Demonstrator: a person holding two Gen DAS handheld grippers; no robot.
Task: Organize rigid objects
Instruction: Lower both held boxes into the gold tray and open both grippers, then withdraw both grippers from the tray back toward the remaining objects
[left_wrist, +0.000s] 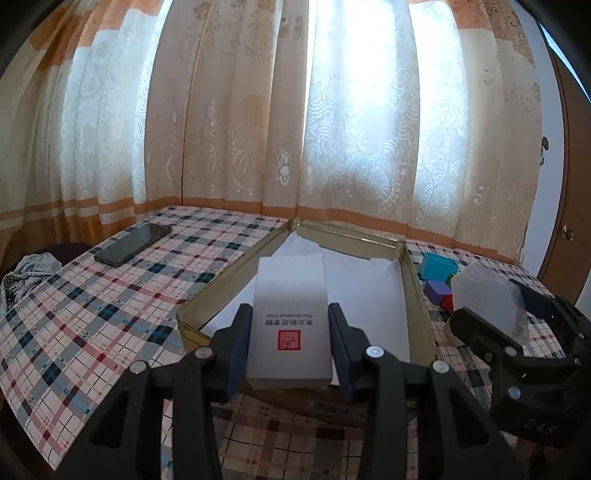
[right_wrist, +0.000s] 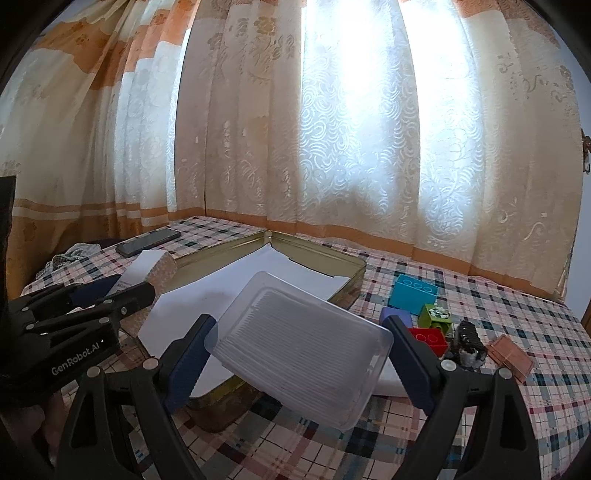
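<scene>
My left gripper (left_wrist: 290, 343) is shut on a white carton with a red seal (left_wrist: 290, 314) and holds it over the near end of a gold metal tin (left_wrist: 417, 295) lined with white paper. My right gripper (right_wrist: 301, 350) is shut on a clear plastic box of cotton swabs (right_wrist: 299, 347), tilted, above the tin's near right corner (right_wrist: 351, 275). The right gripper and its box (left_wrist: 487, 299) show at the right of the left wrist view. The left gripper (right_wrist: 110, 291) with the carton (right_wrist: 147, 266) shows at the left of the right wrist view.
The plaid-covered table (right_wrist: 517, 369) carries blue (right_wrist: 413, 291), purple (right_wrist: 397, 317), green (right_wrist: 436, 315) and red (right_wrist: 428, 339) blocks, a small dark object (right_wrist: 467, 343) and a brown card (right_wrist: 511, 356) right of the tin. A black phone (left_wrist: 131, 245) and a cloth (left_wrist: 26, 275) lie far left. Curtains hang behind.
</scene>
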